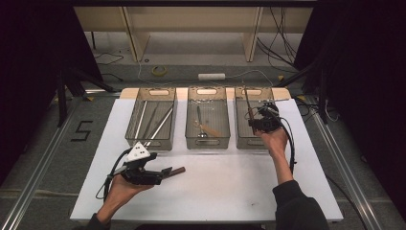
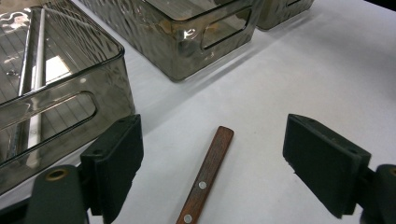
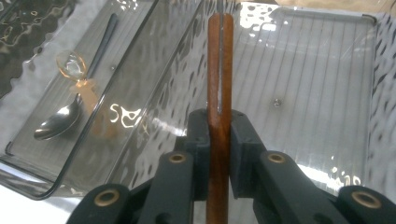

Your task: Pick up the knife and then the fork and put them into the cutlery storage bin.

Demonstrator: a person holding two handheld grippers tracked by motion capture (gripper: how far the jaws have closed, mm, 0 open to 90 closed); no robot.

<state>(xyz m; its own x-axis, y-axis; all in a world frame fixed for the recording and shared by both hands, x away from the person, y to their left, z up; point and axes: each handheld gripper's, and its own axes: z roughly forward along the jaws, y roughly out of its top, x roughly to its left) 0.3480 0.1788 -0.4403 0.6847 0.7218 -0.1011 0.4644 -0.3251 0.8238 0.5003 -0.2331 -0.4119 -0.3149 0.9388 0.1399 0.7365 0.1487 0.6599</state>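
Overhead, three smoked clear plastic bins (image 1: 151, 139) line the white table's (image 1: 230, 191) far edge. Left gripper (image 2: 212, 154), jaws wide, straddles one wooden-handled knife (image 2: 205, 175). Right gripper (image 3: 219, 140) clamps another wooden-handled knife (image 3: 220, 70) over the right bin; a spoon (image 3: 58, 122) lies in the middle bin.

High overview; two close claw-mounted views.

Grey carpeted floor (image 1: 43, 143), black curtains (image 1: 28, 57) either side, pale wooden furniture (image 1: 191, 28) behind, loose cables (image 1: 282, 43), tape roll (image 1: 159, 71).
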